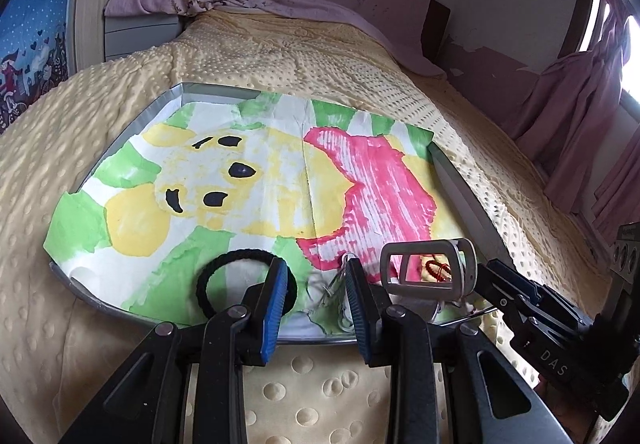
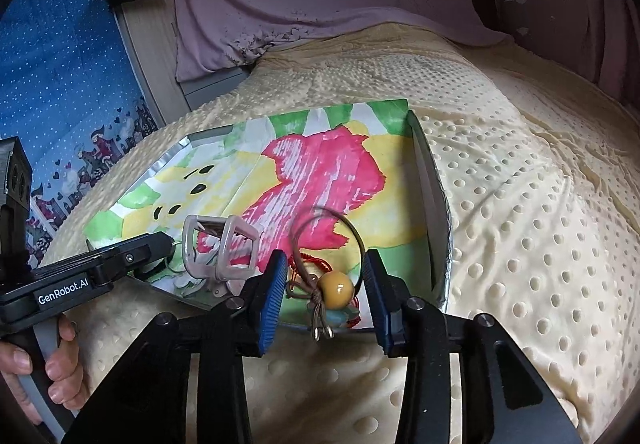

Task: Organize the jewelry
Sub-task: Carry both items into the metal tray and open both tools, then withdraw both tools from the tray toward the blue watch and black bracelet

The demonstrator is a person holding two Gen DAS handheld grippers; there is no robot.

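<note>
The left gripper (image 1: 316,284) stood parted over the tray's (image 1: 160,104) near edge, its pads gripping nothing; thin pale jewelry (image 1: 334,284) between them was too tangled to identify. The black hair tie (image 1: 224,264) lay partly behind one finger. "DAS" showed on the right gripper (image 2: 326,294), "GenRobot.AI" on the left. Only the right wrist view showed the yellow bead (image 2: 338,284) on its wire ring and red cord lying loose between released jaws, and a hand (image 2: 48,360).

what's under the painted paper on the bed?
A shallow metal tray: its rim shows around the painted paper, which lines it. The tray's floor is covered; anything beneath the paper can't be seen.
</note>
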